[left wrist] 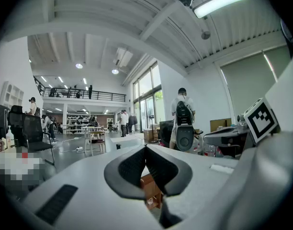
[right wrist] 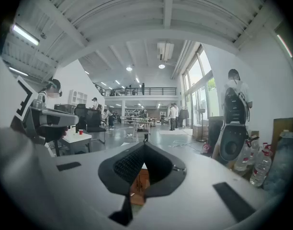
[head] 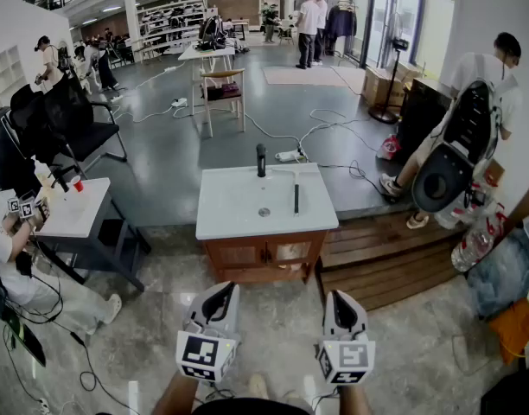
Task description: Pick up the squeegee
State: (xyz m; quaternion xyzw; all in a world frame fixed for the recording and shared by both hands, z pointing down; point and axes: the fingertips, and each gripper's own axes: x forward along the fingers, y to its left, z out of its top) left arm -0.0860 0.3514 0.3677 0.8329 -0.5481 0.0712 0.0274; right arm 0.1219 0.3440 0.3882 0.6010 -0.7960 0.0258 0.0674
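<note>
Nothing of the task is done yet. The slim T-shaped squeegee with a black handle and pale metal head lies untouched on the right half of the smooth white worktop. Its handle runs from front to back and its head sits toward the back edge, just right of the short black cylindrical tap. The whole job is left: the approach, the grip and the lift.

The left gripper and the right gripper hang low in the head view, well short of the worktop's front edge. In the left gripper view the left tool's jaws are clenched tip to tip, with nothing between them. The right gripper view shows the right tool in the same state — pads pressed together and empty.

The worktop looks like glossy moulded stone or ceramic, with a shallow basin and a small round metal drain near its middle. It rests on a reddish-brown wooden cabinet with panelled doors. The gripper shells are matt light-grey plastic, and the pads are dark with a fine ribbed texture. The squeegee's handle is thin and lies flat against a hard, slick surface — I would expect it to slide if the jaws nudge it before closing.
</note>
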